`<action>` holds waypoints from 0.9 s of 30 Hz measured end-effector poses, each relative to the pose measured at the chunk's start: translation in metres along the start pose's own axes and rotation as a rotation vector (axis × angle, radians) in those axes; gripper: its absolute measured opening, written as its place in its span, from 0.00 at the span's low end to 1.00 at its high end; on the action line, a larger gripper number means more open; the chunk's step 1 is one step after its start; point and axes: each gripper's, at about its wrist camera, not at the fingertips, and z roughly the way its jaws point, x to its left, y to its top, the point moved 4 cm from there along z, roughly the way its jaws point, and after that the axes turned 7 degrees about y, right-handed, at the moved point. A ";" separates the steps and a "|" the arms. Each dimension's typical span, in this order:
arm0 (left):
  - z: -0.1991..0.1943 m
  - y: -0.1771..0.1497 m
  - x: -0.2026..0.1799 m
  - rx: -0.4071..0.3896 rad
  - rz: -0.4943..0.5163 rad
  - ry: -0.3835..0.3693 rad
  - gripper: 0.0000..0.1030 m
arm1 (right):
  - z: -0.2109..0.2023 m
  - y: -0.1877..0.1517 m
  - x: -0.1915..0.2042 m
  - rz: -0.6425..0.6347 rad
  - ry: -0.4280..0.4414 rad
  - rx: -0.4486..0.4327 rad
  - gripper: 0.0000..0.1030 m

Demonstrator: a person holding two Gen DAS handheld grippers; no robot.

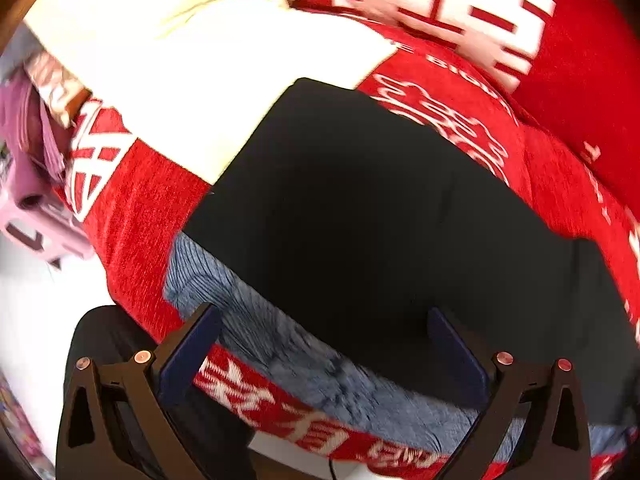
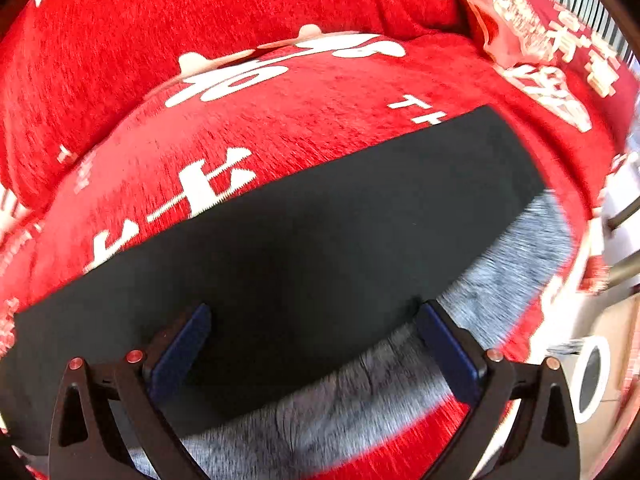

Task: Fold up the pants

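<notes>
Red sofa cover carries the black pants, lying flat. Both left gripper and right gripper hover with fingers spread; pinch matching edges evenly before folding.

1. Setting: a home living room, shown by soft furnishings and household clutter.
2. A sofa cover of red chenille with large white woven characters and Latin letters drapes over a rounded seat cushion and up the backrest.
3. A matching red throw pillow with pale lettering leans at the sofa's far end.
4. A grey-blue furry pad lies along the front of the seat.
5. Black pants lie spread flat on the seat, beside a white cloth.
6. A pink plastic stool stands on a pale floor beside the sofa.
</notes>
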 end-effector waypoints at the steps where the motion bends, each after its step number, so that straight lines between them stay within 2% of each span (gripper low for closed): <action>1: -0.005 -0.007 -0.008 -0.001 0.026 -0.023 1.00 | -0.004 -0.006 0.015 -0.050 0.033 0.002 1.00; 4: -0.022 -0.033 -0.052 -0.021 0.183 -0.079 1.00 | -0.009 -0.038 0.084 -0.275 0.090 0.017 1.00; 5: -0.026 -0.040 -0.064 -0.028 0.230 -0.089 1.00 | -0.007 -0.046 0.098 -0.311 0.107 0.029 1.00; 7: -0.030 -0.054 -0.086 -0.040 0.310 -0.103 1.00 | 0.001 -0.066 0.121 -0.354 0.102 0.046 1.00; 9: -0.025 -0.063 -0.099 -0.037 0.367 -0.098 1.00 | 0.002 -0.070 0.135 -0.370 0.080 0.001 1.00; 10: -0.020 -0.064 -0.101 -0.029 0.379 -0.087 1.00 | 0.004 -0.071 0.137 -0.360 0.087 0.008 1.00; 14: -0.007 -0.058 -0.088 -0.009 0.322 -0.077 1.00 | 0.007 -0.068 0.129 -0.365 0.148 0.025 1.00; 17: -0.005 -0.053 -0.072 -0.006 0.293 -0.050 1.00 | 0.006 -0.066 0.118 -0.369 0.150 0.019 1.00; 19: 0.000 -0.048 -0.057 0.014 0.245 -0.051 1.00 | 0.006 -0.060 0.101 -0.331 0.132 0.015 1.00; 22: 0.007 -0.035 -0.031 0.046 0.170 -0.078 1.00 | 0.007 -0.050 0.075 -0.264 0.161 0.021 1.00; 25: 0.012 -0.031 -0.017 0.077 0.121 -0.116 1.00 | 0.009 -0.043 0.063 -0.264 0.095 0.013 1.00; 27: 0.008 -0.031 -0.014 0.068 0.113 -0.097 1.00 | 0.009 -0.036 0.051 -0.204 0.100 0.014 1.00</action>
